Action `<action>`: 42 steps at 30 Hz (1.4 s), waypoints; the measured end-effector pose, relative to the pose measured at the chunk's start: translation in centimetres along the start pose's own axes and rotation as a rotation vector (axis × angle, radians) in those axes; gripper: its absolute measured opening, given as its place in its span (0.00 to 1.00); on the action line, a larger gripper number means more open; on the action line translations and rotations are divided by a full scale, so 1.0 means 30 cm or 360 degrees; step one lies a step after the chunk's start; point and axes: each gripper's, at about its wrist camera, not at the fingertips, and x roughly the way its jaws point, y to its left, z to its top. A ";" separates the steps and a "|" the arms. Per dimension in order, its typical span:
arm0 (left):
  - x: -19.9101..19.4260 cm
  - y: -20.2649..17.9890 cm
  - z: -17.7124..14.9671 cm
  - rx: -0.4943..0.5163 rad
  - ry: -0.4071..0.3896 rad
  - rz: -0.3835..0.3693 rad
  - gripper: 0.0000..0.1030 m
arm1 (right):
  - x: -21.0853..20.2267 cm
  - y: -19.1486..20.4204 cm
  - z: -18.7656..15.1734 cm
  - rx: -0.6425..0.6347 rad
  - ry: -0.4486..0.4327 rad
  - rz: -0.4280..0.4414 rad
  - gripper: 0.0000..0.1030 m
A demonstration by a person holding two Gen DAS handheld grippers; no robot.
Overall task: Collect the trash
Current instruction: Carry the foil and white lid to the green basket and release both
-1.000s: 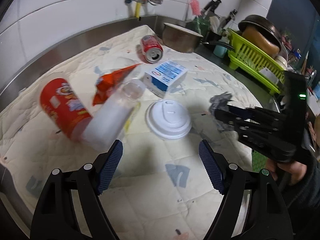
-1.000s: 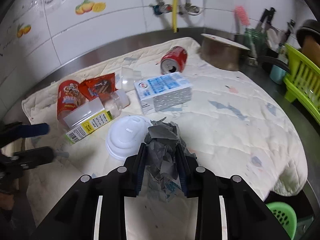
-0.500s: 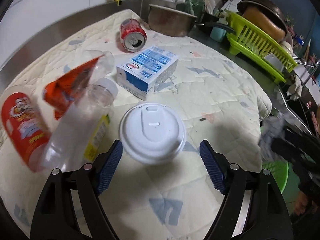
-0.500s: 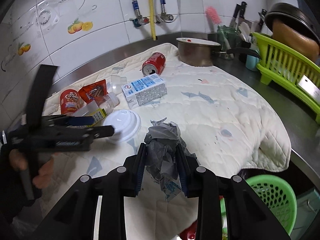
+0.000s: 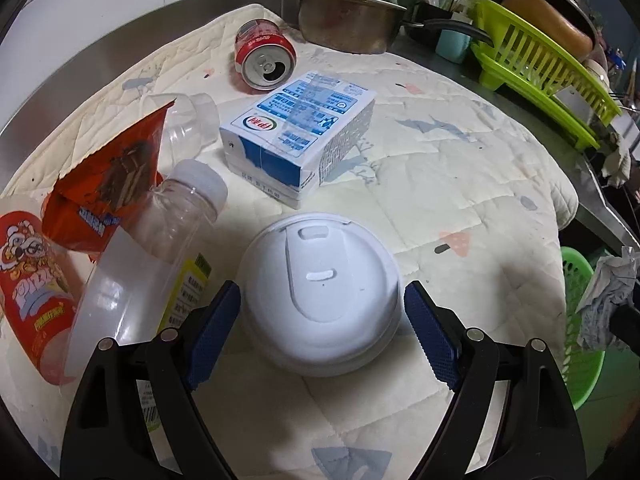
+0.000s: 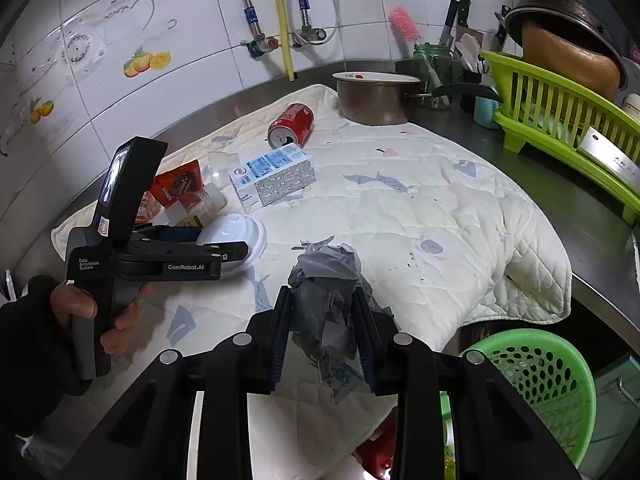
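Observation:
A white plastic cup lid (image 5: 320, 284) lies on the quilted cloth (image 5: 440, 168). My left gripper (image 5: 322, 296) is open and straddles it, one blue pad on each side, close to the rim but not pressing. From the right wrist view the left gripper (image 6: 224, 250) is seen low over the lid (image 6: 240, 232). My right gripper (image 6: 322, 294) is shut on a crumpled grey paper wad (image 6: 324, 276), held near the cloth's front edge beside a green basket (image 6: 540, 368). The wad (image 5: 608, 292) also shows at the right edge of the left wrist view.
More trash lies left and behind the lid: a red chip tube (image 5: 28, 280), a clear bottle (image 5: 160, 240), a red wrapper (image 5: 108, 176), a milk carton (image 5: 300, 136), a red can (image 5: 264, 56). A metal pot (image 5: 348, 20) and green dish rack (image 5: 536, 68) stand behind.
My left gripper has moved forward and down over the white lid, with its jaws spread wider. My right gripper has carried the paper wad back toward the cloth's edge and the basket.

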 end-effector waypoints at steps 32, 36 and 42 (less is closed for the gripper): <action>-0.103 -0.060 -0.040 0.0063 -0.0089 -0.0130 0.75 | -0.091 -0.086 -0.065 0.0112 -0.0030 -0.0099 0.32; -0.162 -0.134 -0.048 0.0121 -0.0126 -0.0209 0.75 | -0.122 -0.155 -0.120 0.0172 0.0006 -0.0196 0.32; -0.231 -0.312 -0.050 0.0260 -0.0171 -0.0373 0.75 | -0.191 -0.323 -0.243 0.0346 0.0055 -0.0403 0.34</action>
